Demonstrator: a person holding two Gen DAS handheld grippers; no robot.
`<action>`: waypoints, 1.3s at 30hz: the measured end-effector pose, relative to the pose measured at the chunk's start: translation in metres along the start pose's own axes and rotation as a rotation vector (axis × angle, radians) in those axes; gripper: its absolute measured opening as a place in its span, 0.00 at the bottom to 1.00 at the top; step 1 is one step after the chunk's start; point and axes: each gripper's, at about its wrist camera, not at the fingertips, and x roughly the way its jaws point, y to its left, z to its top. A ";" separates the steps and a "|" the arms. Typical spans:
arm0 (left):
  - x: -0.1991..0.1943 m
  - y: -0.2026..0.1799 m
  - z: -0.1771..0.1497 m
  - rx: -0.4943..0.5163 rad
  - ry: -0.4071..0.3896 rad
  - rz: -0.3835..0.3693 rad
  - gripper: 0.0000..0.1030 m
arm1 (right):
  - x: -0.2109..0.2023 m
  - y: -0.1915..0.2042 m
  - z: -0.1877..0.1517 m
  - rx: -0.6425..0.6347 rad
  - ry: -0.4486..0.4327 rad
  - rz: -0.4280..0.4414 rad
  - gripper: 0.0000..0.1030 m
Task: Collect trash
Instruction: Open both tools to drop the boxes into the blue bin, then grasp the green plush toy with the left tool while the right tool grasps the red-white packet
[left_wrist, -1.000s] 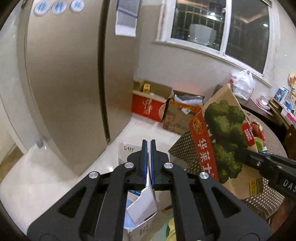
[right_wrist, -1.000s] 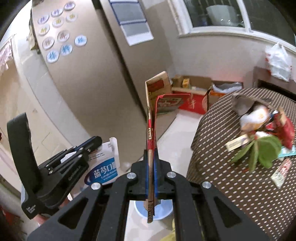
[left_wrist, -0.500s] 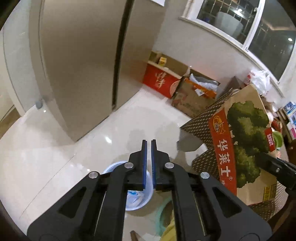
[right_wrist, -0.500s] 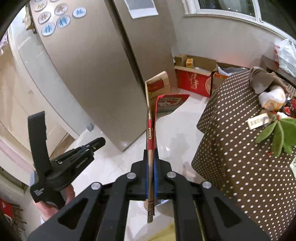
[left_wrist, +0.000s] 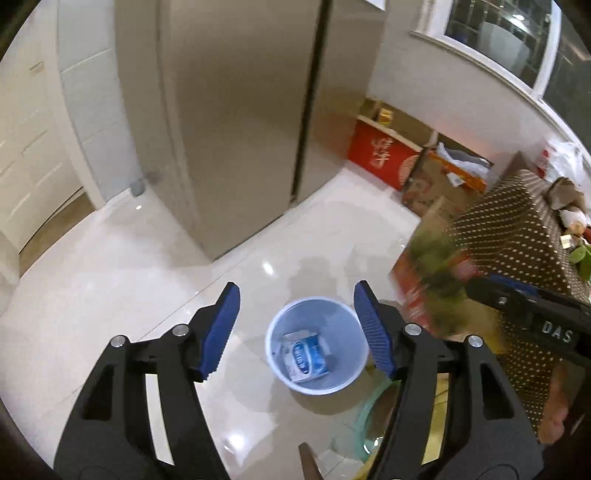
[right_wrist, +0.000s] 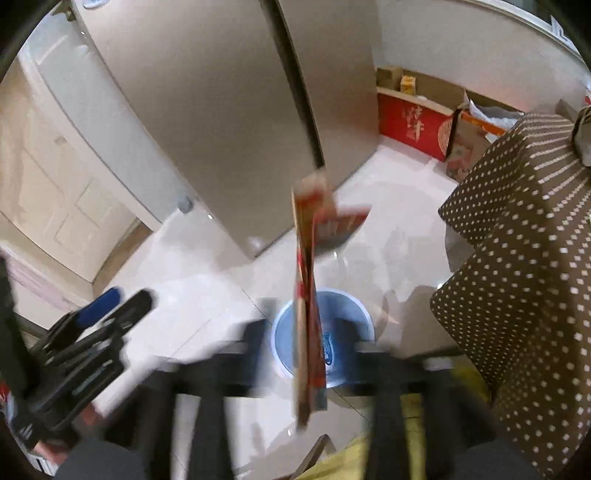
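The left gripper (left_wrist: 295, 325) has just opened its jaws wide and nothing is between them. Its small blue-and-white carton (left_wrist: 304, 356) already lies at the bottom of the light blue wastebasket (left_wrist: 347, 369) on the floor. The right gripper (right_wrist: 308, 354) has also just opened; the flattened cardboard box (right_wrist: 306, 295) stands between its spread jaws, directly above the wastebasket, and appears released, not yet inside. More trash seems left on the dotted tablecloth (left_wrist: 517, 236), but its far side is cut off. The right view is blurred, so whether any pad touches the box is unclear.
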 end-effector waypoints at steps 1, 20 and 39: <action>0.000 0.003 -0.001 -0.002 0.002 0.006 0.64 | 0.004 0.001 -0.002 -0.002 0.002 -0.019 0.67; -0.025 -0.019 -0.002 0.024 -0.046 0.010 0.69 | -0.050 -0.003 -0.010 -0.026 -0.068 0.006 0.69; -0.074 -0.174 0.018 0.270 -0.136 -0.299 0.85 | -0.197 -0.127 -0.055 0.255 -0.399 -0.233 0.86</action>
